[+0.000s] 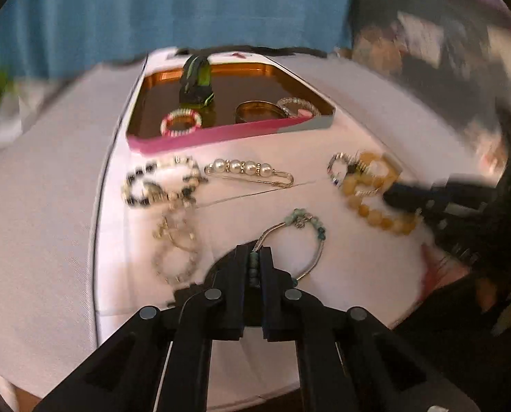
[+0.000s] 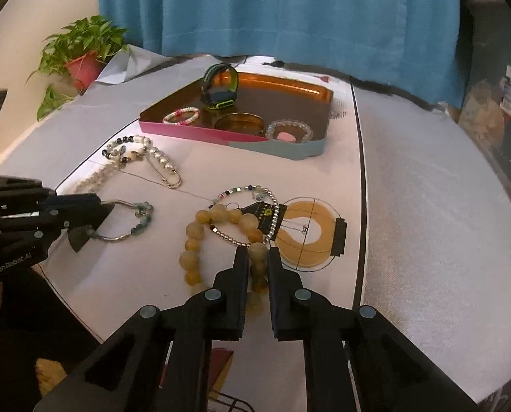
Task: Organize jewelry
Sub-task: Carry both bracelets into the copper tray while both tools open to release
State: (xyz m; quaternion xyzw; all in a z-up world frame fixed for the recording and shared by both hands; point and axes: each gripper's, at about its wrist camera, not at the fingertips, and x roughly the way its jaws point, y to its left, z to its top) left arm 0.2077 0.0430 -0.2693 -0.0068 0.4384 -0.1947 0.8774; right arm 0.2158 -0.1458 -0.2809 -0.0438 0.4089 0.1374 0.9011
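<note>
Though round, amber beads (image 2: 221, 240) glassy

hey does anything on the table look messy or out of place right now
Yes. Several pieces lie loose on the white cloth instead of in the tray. The silver bead bracelet lies tangled across the yellow bead bracelet that the right gripper pinches. The black-and-pearl strands sit in a heap.

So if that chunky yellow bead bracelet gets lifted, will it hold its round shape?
Probably not. The yellow bead bracelet already lies in a bent loop, so it likely droops. Its big beads look weighty, and the silver bead bracelet lying across it may drag along.
</note>
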